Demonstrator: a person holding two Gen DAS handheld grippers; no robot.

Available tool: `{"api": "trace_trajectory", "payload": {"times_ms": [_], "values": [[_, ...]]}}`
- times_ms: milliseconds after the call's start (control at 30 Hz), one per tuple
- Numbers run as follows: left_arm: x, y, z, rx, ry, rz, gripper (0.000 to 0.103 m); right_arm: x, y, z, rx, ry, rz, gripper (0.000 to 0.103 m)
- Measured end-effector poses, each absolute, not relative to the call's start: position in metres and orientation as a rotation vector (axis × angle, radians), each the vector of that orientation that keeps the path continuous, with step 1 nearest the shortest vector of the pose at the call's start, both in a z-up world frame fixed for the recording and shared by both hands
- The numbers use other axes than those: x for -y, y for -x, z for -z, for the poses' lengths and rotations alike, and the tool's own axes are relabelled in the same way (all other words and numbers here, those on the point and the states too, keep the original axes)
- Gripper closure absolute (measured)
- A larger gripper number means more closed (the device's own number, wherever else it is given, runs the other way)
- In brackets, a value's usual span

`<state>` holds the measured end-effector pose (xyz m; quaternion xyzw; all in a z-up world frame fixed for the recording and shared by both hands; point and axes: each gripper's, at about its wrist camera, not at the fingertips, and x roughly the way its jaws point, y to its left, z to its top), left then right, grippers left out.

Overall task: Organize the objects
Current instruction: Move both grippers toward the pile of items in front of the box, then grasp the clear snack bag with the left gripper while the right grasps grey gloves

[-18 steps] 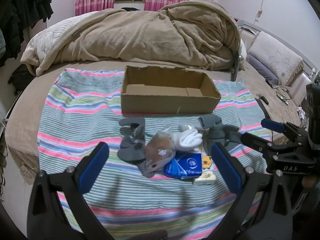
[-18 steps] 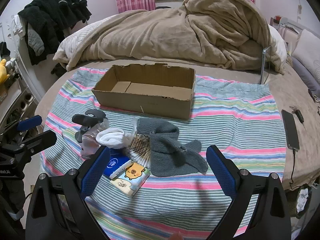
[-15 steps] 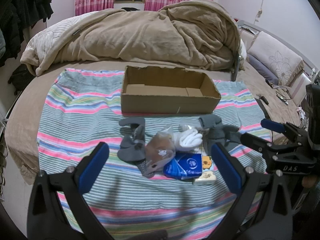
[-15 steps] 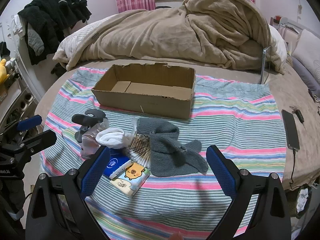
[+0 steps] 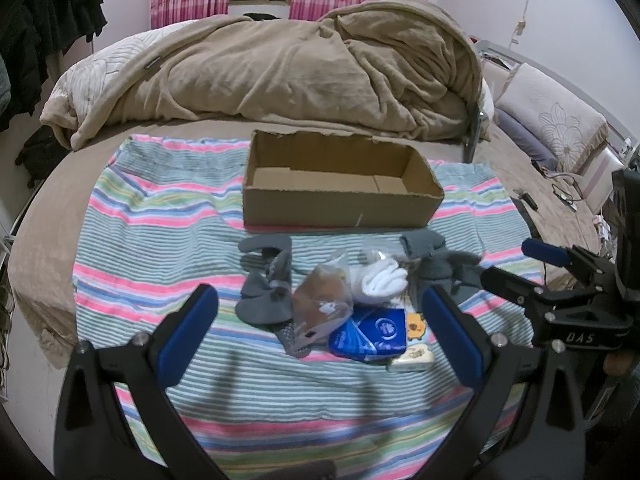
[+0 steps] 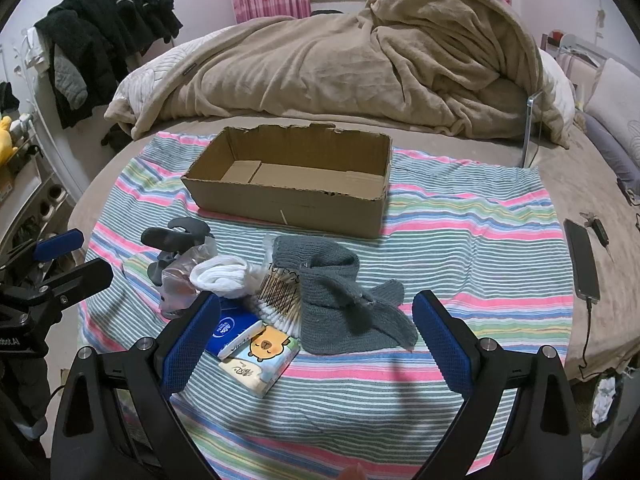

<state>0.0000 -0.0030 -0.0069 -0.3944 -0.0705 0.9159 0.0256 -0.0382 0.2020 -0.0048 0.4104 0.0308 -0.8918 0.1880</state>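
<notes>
An empty cardboard box [image 5: 340,196] [image 6: 288,196] sits on a striped cloth on the bed. In front of it lies a pile: grey socks [image 5: 266,292], a clear bag with brown contents [image 5: 324,300], a white rolled sock [image 5: 380,280] [image 6: 220,274], a blue tissue pack [image 5: 372,332] [image 6: 230,330], a cartoon tissue pack [image 6: 262,360], cotton swabs [image 6: 280,292] and a grey knit cloth [image 6: 340,292]. My left gripper [image 5: 320,332] is open and empty, near side of the pile. My right gripper [image 6: 316,344] is open and empty over the pile's near edge.
A crumpled beige blanket [image 5: 300,68] lies behind the box. A phone on a cable [image 6: 582,260] lies on the bed at the right. Dark clothes [image 6: 108,40] hang at the left. The striped cloth [image 6: 460,248] covers the bed under the objects.
</notes>
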Motion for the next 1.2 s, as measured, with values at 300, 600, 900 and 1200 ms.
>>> {"api": "trace_trajectory", "payload": {"times_ms": [300,600,900,1200], "values": [[0.001,0.004,0.009,0.227,1.216,-2.822,0.001,-0.202,0.039,0.005,-0.087,-1.156,2.509,0.005],[0.002,0.011,0.021,0.232,1.244,-2.806,0.001,-0.203,0.047,0.010,-0.088,-1.180,2.503,0.005],[0.003,0.028,0.049,0.239,1.325,-2.749,0.003,-0.203,0.061,0.028,-0.090,-1.245,2.484,0.005],[0.005,0.043,0.070,0.230,1.391,-2.691,0.026,-0.204,0.082,0.052,-0.081,-1.336,2.452,0.005]]}}
